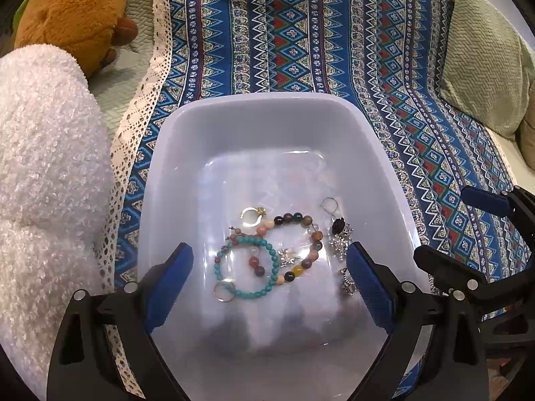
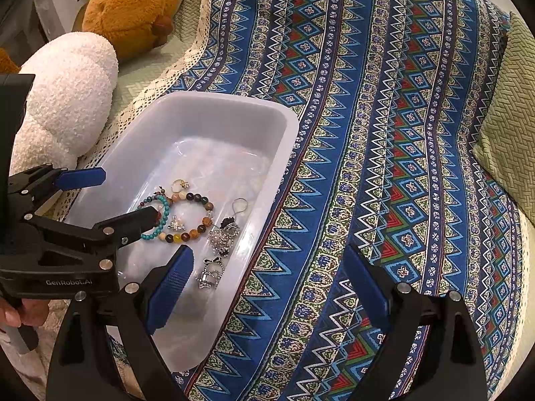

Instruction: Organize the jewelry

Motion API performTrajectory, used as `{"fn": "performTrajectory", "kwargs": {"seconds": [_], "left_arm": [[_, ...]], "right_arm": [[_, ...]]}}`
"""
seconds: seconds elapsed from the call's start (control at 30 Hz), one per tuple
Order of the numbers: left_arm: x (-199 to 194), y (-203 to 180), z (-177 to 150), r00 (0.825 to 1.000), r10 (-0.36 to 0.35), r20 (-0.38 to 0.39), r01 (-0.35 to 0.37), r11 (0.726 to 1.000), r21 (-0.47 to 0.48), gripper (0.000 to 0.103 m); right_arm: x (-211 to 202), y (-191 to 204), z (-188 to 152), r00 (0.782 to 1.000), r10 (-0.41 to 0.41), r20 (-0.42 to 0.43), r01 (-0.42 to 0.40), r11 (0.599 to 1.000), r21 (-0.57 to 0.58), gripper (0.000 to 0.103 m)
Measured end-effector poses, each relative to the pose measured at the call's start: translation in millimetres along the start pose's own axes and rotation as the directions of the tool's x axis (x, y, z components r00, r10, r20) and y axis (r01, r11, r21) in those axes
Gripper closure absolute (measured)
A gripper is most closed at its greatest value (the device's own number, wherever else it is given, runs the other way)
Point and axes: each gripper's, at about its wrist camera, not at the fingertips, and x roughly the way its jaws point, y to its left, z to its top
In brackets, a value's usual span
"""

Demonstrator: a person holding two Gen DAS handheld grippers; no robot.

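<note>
Over tub, left gripper jaws released above tangled bracelets. Right gripper also released. Risk: snagging several pcs at once.

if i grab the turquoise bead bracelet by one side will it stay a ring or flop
The turquoise bead bracelet is small beads on a string, so it will probably sag into an oval. It overlaps the multicolour bead bracelet and a silver ring, so it may drag those along.
</note>
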Motion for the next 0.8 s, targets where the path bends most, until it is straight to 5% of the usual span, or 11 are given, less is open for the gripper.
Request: {"fn": "performTrajectory", "kwargs": {"seconds": [0.8], "left_arm": [[2.3, -1.1, 1.2, 1.0, 0.006, 0.006, -0.007, 1.0, 0.029, 0.015]], "right_arm": [[-0.1, 0.0, 0.3, 1.0, -0.006, -0.004, 0.006, 1.0, -0.007, 0.014]]}}
